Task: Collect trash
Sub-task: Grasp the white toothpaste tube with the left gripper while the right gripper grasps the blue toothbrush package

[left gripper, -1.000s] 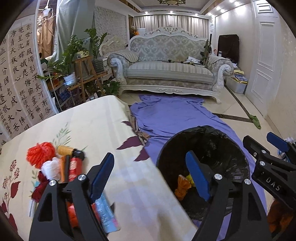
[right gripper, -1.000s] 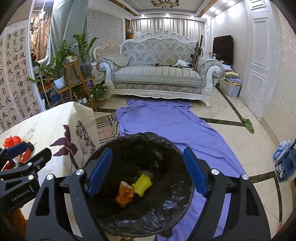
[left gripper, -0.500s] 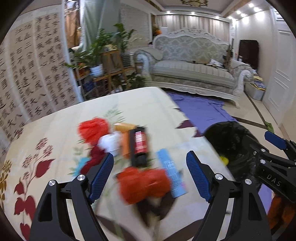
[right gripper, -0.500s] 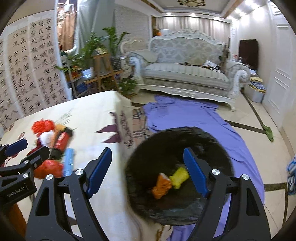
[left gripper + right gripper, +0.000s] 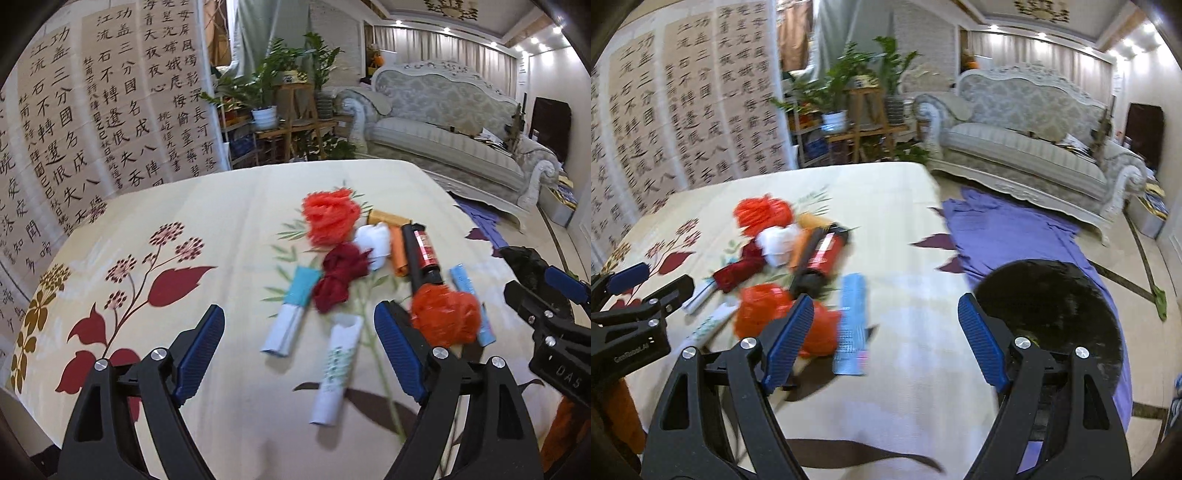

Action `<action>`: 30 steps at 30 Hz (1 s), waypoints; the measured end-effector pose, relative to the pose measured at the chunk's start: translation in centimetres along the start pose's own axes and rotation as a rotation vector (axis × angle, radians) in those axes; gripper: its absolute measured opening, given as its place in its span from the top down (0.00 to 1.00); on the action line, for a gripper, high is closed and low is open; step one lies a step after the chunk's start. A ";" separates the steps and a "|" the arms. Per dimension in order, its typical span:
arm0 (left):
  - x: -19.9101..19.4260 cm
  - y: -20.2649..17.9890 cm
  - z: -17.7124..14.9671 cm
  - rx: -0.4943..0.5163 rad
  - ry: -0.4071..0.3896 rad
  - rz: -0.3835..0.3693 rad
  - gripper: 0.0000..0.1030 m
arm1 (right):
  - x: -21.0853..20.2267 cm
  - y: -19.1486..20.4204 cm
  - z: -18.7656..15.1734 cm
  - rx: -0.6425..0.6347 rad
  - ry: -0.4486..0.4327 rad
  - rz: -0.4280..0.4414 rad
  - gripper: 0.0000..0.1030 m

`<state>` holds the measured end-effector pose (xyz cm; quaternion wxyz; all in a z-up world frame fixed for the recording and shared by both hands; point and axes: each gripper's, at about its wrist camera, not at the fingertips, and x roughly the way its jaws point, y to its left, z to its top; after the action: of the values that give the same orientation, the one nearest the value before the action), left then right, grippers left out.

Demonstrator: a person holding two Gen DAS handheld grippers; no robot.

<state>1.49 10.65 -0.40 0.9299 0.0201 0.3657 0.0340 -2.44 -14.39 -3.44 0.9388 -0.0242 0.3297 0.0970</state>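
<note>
Swung away from the black bin [image 5: 1049, 314] toward the trash pile [image 5: 369, 258] on the floral bench [image 5: 221, 221] since a second ago. Left claw [image 5: 299, 350] spread wide, empty, hovering over a white wrapper [image 5: 338, 369]. Right claw [image 5: 886, 343] likewise wide, empty, beside a blue wrapper [image 5: 851, 325].

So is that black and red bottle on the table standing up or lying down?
Lying down. The black and red bottle rests on its side on the tablecloth among the other trash, its length flat along the cloth in both views.
</note>
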 end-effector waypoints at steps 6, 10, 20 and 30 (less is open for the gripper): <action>0.7 0.6 -0.9 0.006 0.015 -0.001 0.22 | 0.6 0.7 0.0 -0.014 0.013 -0.017 0.24; 1.5 0.4 -1.6 0.014 0.050 -0.022 0.22 | 1.0 0.0 -0.3 -0.008 0.029 -0.050 0.24; 2.8 -0.6 -2.7 0.045 0.113 -0.053 0.37 | 1.7 -2.3 -1.7 0.017 0.069 -0.084 0.24; 3.0 -1.3 -3.4 0.072 0.128 -0.078 0.74 | 2.5 -2.1 -2.5 -0.012 0.112 -0.060 0.36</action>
<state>1.39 9.66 -5.01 0.9039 0.0371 0.4258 -0.0142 -1.65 -16.26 -7.03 0.9212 -0.0453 0.3803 0.0694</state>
